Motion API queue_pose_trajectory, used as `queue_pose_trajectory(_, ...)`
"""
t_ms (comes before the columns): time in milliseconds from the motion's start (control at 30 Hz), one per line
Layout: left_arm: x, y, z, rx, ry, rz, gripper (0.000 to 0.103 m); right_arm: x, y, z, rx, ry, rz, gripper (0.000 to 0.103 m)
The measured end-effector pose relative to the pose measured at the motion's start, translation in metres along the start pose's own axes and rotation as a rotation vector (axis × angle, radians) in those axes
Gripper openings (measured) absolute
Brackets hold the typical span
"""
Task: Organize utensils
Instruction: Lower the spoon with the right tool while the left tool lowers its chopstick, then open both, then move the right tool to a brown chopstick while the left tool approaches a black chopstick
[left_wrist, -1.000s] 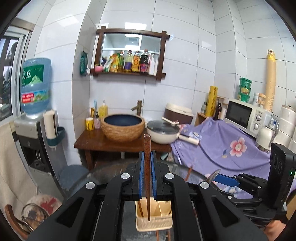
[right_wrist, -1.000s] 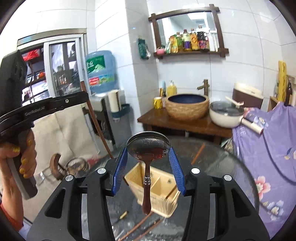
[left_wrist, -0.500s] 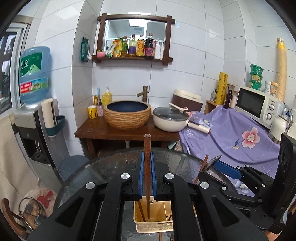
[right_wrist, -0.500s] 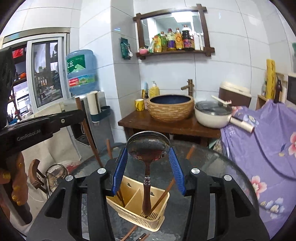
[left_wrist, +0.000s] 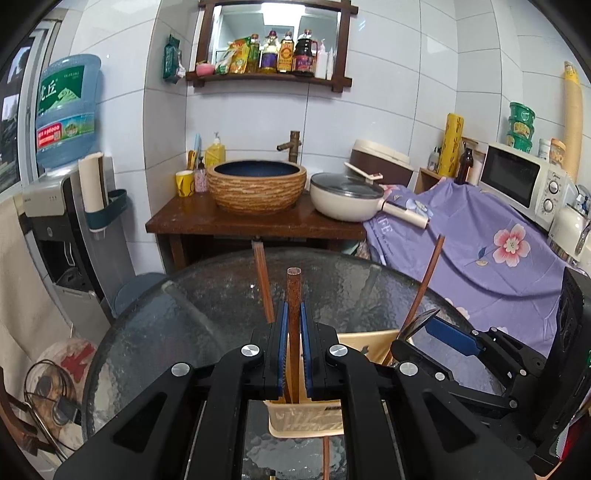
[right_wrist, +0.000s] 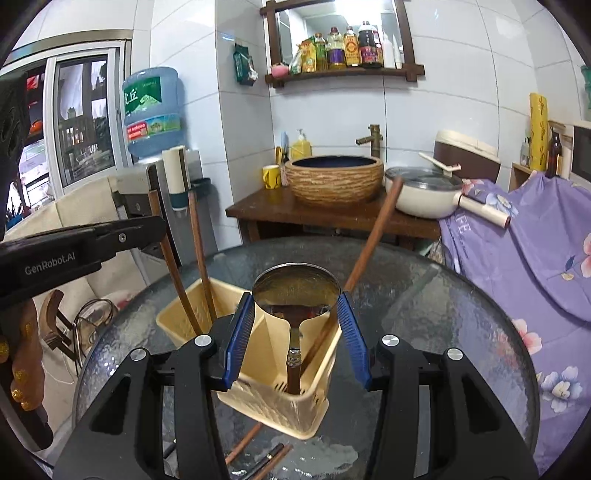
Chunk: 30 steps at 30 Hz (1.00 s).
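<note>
Underfoot, so to speak, is a round bench (right_wrist: 424, 295) topped with dark textured glass, standing in a white-tiled room. Behind it a brown wooden washstand (left_wrist: 258, 223) carries a woven-pattern basin (left_wrist: 256, 186) with a dark blue inside, a brass tap, a yellow mug and a lidded cream saucepan (left_wrist: 345, 197). A wall shelf (left_wrist: 269, 75) above holds sauce bottles. A water dispenser (left_wrist: 66, 122) with a blue bottle stands at the left, and a purple flowered cloth (left_wrist: 498, 251) drapes the furniture at the right, beside a white microwave (left_wrist: 524, 181).

On the glass sits a cream plastic utensil caddy (right_wrist: 280, 402) with slotted walls and a divider making two compartments. Two wooden chopsticks (right_wrist: 201, 258) stand in the left compartment, one of them clenched upright in the jaws of the left gripper (left_wrist: 294, 332), its lower end down inside the caddy. Another chopstick (right_wrist: 369, 240) leans out of the right compartment toward the saucepan.

The right gripper (right_wrist: 295, 317) grasps a metal spoon (right_wrist: 295, 291) by the edges of its bowl, bowl uppermost; the dark wooden handle hangs down into the right compartment, its tip near the slotted bottom. Whether it touches the bottom cannot be told.

Loose chopsticks (right_wrist: 243, 441) lie on the glass just in front of the caddy. A hand (right_wrist: 22, 354) with gold-painted nails grips the left gripper's handle.
</note>
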<state>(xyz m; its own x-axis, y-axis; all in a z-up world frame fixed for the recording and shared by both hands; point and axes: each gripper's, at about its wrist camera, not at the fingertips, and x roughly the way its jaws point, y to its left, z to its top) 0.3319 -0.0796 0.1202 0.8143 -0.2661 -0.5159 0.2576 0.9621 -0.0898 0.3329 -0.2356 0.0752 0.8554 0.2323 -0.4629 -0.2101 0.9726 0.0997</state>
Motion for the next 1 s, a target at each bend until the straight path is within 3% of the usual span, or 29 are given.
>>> queue_pose_trajectory(433, 0.010, -0.003, -0.019, 0.009, 0.029, 0.006, 0.007, 0.003, 0.002, -0.010, -0.017, -0.008, -0.013, 0.048)
queue_pose_trajectory(600, -0.001, -0.003, -0.018, 0.008, 0.003, -0.005, 0.007, -0.006, 0.002, -0.010, -0.028, -0.027, -0.021, 0.054)
queue_pose_trajectory(667, -0.010, -0.003, -0.018, 0.013, -0.016, -0.010, 0.015, -0.014, 0.003, -0.011, -0.041, -0.049, -0.025, 0.064)
queue_pose_trajectory(833, -0.038, 0.006, -0.032, -0.036, -0.058, -0.035, 0.038, -0.041, 0.006, -0.018, -0.087, -0.088, -0.057, 0.065)
queue_pose_trajectory(1000, -0.053, 0.014, -0.062, -0.042, -0.037, -0.030, 0.044, -0.063, 0.012, -0.039, -0.117, -0.076, -0.065, 0.072)
